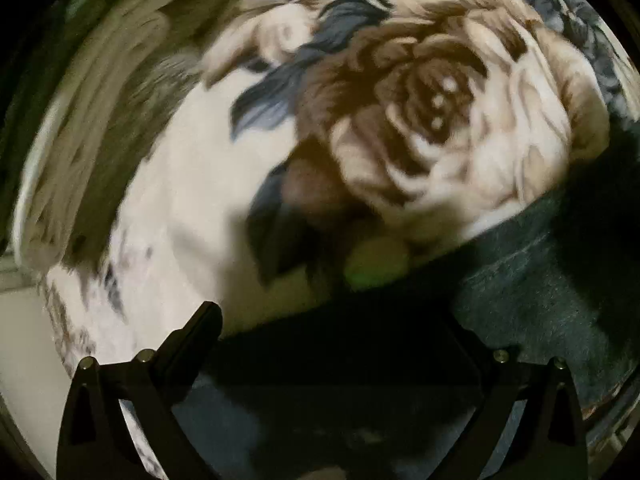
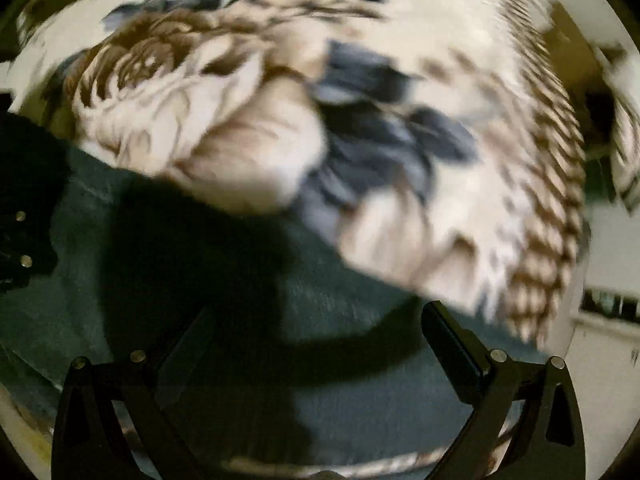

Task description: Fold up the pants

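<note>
You are holding both grippers — left gripper (image 1: 336, 344) and right gripper (image 2: 316, 340) — spread wide and empty over the dark pants (image 2: 248, 280) lying on the floral blanket (image 1: 440, 120); soft, limp cloth — pinch an edge.

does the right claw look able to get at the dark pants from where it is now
Probably yes. The right claw is open, and the dark pants lie spread directly under and ahead of its fingers on the floral blanket, with nothing between them. The picture is blurred, so whether it already touches the cloth is unclear.
</note>
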